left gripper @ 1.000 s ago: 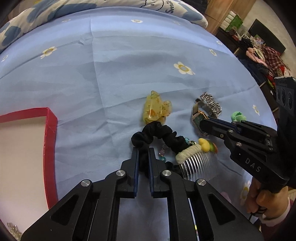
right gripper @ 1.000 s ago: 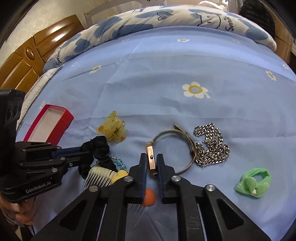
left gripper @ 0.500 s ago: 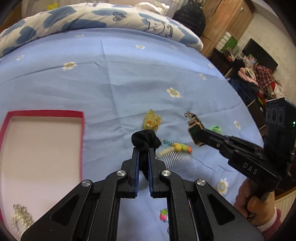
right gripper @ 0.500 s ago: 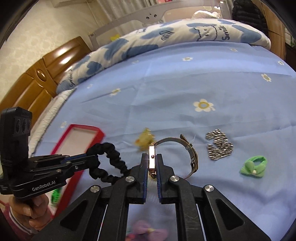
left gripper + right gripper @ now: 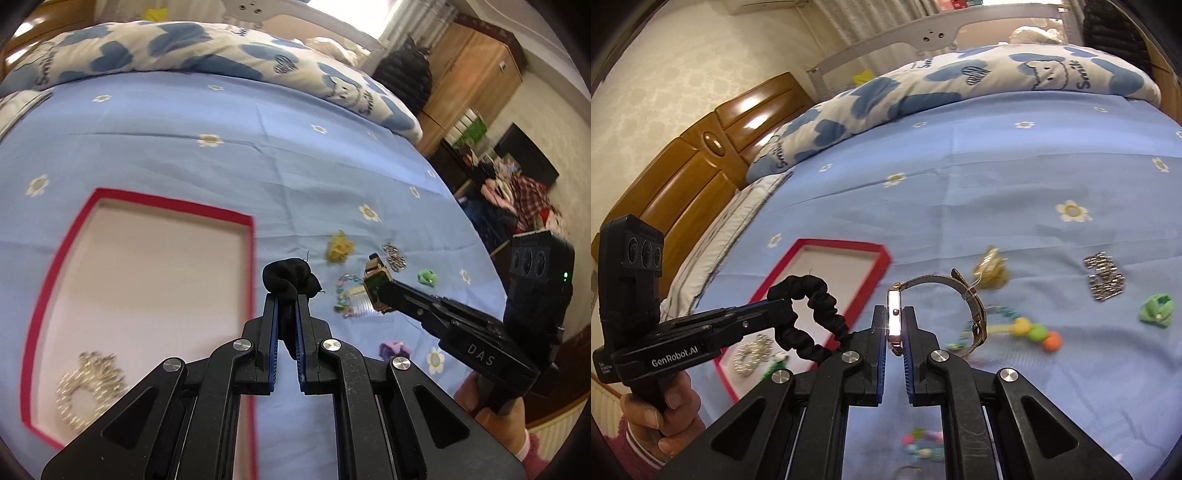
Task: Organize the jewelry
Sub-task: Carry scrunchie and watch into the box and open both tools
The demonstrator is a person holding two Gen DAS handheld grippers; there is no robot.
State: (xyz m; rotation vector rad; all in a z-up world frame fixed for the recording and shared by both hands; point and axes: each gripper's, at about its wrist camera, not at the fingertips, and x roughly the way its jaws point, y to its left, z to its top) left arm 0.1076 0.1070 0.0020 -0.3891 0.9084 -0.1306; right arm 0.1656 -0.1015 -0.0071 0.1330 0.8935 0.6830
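My left gripper is shut on a black scrunchie and holds it in the air beside the right edge of the red-rimmed tray. The scrunchie also shows in the right wrist view, hanging as a loop in front of the tray. My right gripper is shut on a gold watch with a mesh band and holds it above the bed. The watch face shows in the left wrist view. A pearl bracelet lies in the tray.
On the blue flowered sheet lie a yellow claw clip, a silver chain, a green hair tie, a comb with coloured balls, a bead bracelet and a purple clip. A quilt lies at the far end.
Both grippers have lifted their items off the sheet and moved left toward the tray. The scrunchie now hangs beside the tray's right edge, and more of the tray shows.
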